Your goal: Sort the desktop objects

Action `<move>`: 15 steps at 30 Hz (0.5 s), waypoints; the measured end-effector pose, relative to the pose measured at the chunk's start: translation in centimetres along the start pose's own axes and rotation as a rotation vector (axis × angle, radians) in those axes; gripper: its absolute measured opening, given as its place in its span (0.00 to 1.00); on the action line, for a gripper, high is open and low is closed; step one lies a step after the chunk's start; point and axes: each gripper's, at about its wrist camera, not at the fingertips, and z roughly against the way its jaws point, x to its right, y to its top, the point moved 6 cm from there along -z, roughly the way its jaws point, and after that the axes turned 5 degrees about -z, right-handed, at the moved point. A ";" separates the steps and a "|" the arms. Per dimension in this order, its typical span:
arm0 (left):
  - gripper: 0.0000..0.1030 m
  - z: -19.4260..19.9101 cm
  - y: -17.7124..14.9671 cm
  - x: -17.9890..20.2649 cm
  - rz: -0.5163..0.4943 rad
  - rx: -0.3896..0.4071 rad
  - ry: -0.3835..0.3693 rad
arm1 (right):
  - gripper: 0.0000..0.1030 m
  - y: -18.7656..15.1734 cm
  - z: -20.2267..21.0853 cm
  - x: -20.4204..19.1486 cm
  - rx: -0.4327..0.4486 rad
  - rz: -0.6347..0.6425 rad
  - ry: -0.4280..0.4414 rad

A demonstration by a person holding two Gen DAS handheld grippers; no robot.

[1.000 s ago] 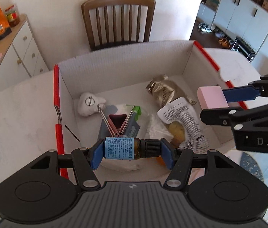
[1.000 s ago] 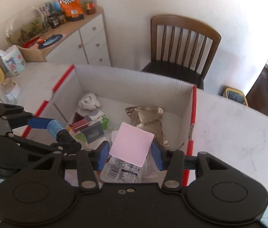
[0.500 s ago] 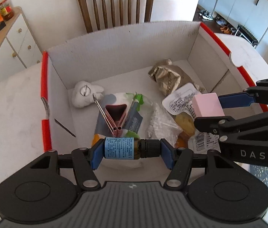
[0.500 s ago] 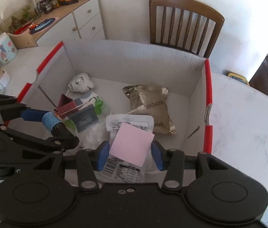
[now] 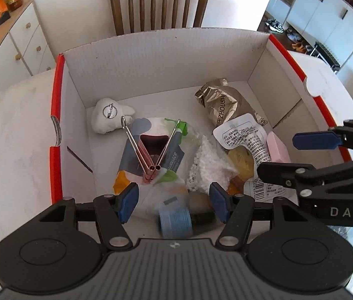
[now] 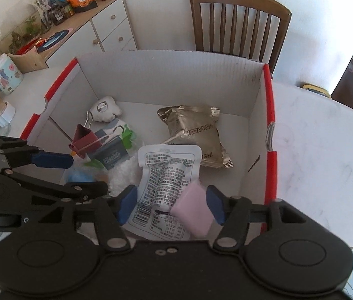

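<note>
Marble-look table (image 6: 321, 150) bears the cardboard box (image 5: 166, 57) — wooden chair (image 5: 159, 2) behind.

Blurred bottle (image 5: 185, 221) (label unreadable)

In the box (image 5: 166, 57), a clip (image 5: 149, 150) is set left of a pouch (image 5: 243, 135); a chair (image 5: 159, 2) is placed behind.
</note>
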 end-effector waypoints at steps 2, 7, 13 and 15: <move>0.61 0.5 0.0 0.1 0.004 0.014 0.001 | 0.63 0.0 0.4 0.2 0.005 -0.013 0.003; 0.67 2.0 0.1 -0.1 0.031 0.060 0.005 | 0.64 -0.1 1.5 0.7 0.017 -0.026 0.031; 0.67 4.1 -0.2 -0.1 0.036 0.113 0.024 | 0.67 -0.6 3.6 0.7 0.052 -0.012 0.069; 0.67 4.8 -0.3 0.1 0.033 0.129 0.023 | 0.67 -0.8 4.2 0.7 0.067 -0.004 0.074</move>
